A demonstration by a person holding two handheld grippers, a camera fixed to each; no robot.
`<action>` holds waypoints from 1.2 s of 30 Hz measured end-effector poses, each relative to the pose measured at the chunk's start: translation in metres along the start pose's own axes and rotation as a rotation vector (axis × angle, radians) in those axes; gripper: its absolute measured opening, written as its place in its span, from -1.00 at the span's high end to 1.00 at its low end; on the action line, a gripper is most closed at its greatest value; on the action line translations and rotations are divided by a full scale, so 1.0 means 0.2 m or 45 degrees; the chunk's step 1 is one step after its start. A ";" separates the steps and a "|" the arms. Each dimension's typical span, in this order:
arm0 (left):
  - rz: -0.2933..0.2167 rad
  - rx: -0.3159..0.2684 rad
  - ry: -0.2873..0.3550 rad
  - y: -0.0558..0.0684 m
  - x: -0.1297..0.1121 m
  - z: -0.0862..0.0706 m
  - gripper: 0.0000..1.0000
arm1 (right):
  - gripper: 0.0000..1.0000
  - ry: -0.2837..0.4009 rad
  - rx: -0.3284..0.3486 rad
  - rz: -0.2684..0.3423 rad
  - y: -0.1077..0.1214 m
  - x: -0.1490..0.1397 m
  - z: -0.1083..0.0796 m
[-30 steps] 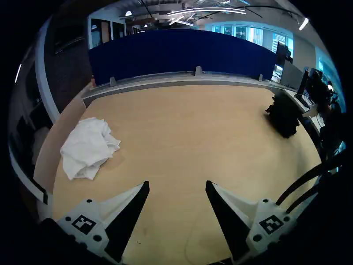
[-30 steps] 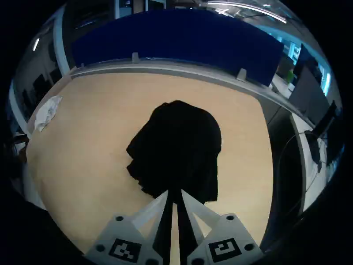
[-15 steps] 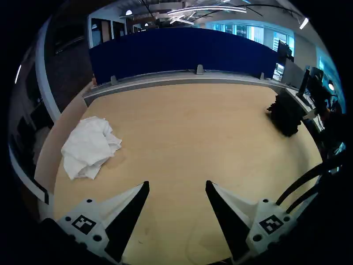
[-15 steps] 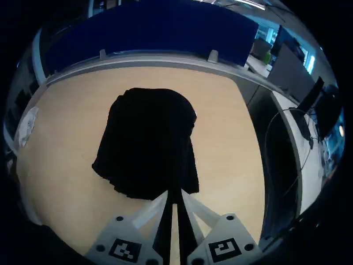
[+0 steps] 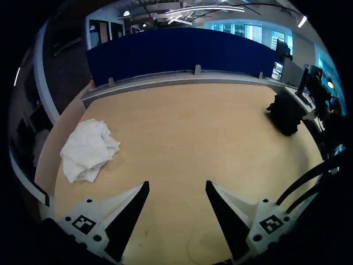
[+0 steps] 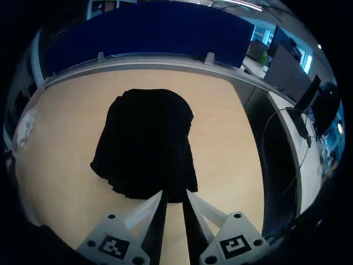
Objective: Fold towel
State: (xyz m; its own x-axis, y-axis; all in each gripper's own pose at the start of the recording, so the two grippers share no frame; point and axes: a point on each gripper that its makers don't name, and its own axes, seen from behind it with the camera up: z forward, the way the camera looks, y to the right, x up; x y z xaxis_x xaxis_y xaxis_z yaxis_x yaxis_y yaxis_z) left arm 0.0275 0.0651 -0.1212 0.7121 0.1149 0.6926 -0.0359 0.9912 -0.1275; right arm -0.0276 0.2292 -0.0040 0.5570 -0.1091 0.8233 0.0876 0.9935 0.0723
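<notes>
Now my right gripper has opened a little, its tips at the soft black towel, lumpy on the smooth wood table. My left gripper gapes wide. Crumpled white cloth, blue wall behind.

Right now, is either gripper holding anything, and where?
Left gripper: nothing. Right gripper sits at the black towel's near edge, jaws slightly parted; grip unclear.

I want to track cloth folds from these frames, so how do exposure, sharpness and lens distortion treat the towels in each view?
Right gripper view: the black towel reads as a nearly featureless dark mass, folds barely visible; the blue partition bows from fisheye. Left gripper view: the white towel is evenly lit and sharp, creases readable, casting a faint shadow.
</notes>
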 end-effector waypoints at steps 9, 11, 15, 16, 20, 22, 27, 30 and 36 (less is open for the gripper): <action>-0.002 -0.010 0.004 0.00 0.02 0.00 -0.89 | -0.38 0.032 -0.043 -0.007 0.04 0.01 -0.04; 0.000 -0.011 0.005 0.01 0.02 0.00 -0.89 | -0.59 0.054 -0.034 -0.004 0.03 0.04 -0.05; 0.004 -0.012 0.008 0.01 0.02 -0.01 -0.89 | -0.82 0.093 -0.020 0.003 0.01 0.11 -0.06; 0.003 -0.012 0.009 0.01 0.03 -0.01 -0.89 | -0.90 0.102 -0.016 0.003 0.01 0.13 -0.06; -0.003 -0.011 0.012 0.00 0.03 -0.01 -0.89 | -0.98 0.132 -0.005 -0.008 -0.01 0.20 -0.07; -0.006 -0.009 0.012 0.00 0.03 -0.01 -0.89 | -0.99 0.140 -0.004 -0.017 -0.02 0.23 -0.07; -0.011 -0.002 0.011 -0.02 0.02 -0.01 -0.89 | -1.00 0.154 0.003 -0.031 -0.03 0.27 -0.07; -0.013 0.001 0.010 -0.02 0.02 -0.01 -0.89 | -1.00 0.167 0.016 -0.030 -0.05 0.31 -0.06; -0.010 0.011 0.006 -0.03 0.01 -0.01 -0.89 | -1.00 0.208 0.057 -0.027 -0.12 0.43 -0.02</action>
State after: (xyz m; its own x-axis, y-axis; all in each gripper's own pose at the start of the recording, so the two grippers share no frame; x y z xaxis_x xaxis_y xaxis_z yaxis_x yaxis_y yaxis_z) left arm 0.0309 0.0589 -0.1194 0.7154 0.1068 0.6905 -0.0365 0.9926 -0.1157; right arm 0.0221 0.1954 0.0620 0.6826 -0.1299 0.7191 0.0658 0.9910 0.1166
